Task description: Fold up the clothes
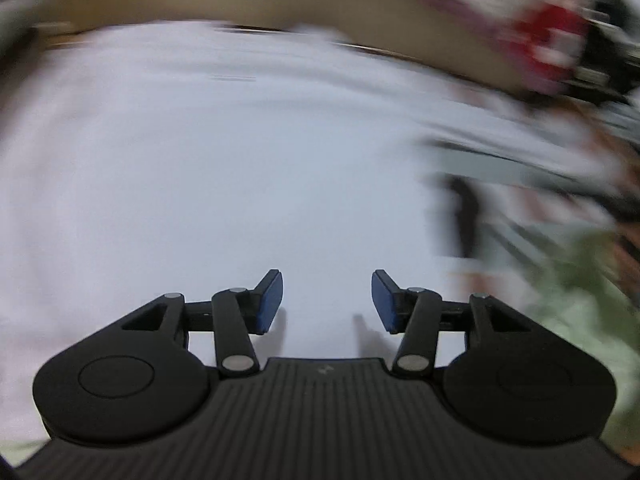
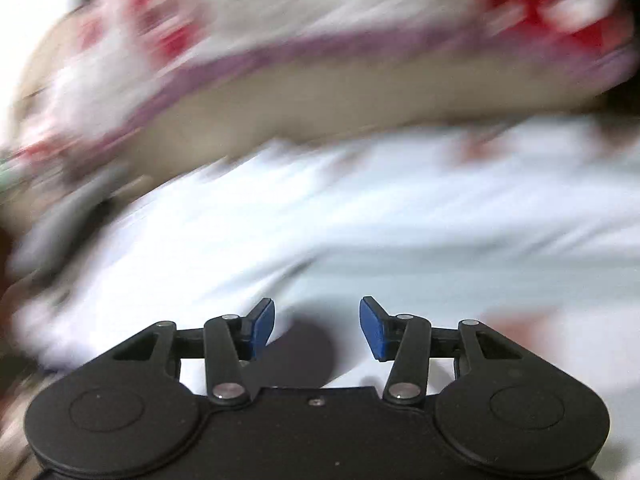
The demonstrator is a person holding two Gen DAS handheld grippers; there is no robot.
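my left gripper [image 1: 327, 302] jaws wide apart, nothing between blue pads | my right gripper [image 2: 317, 328] same, gaping, empty | blurred white cloth garment [image 1: 208, 168] spread flat right under and ahead of both | red-and-white patterned fabric with purple edge [image 2: 320, 20] beyond it, far side | tan surface [image 2: 360, 96] between them | heavy blur

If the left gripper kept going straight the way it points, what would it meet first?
Most likely the white garment: it fills the view ahead of the open, empty left gripper. Motion blur hides depth, so how soon is unclear.
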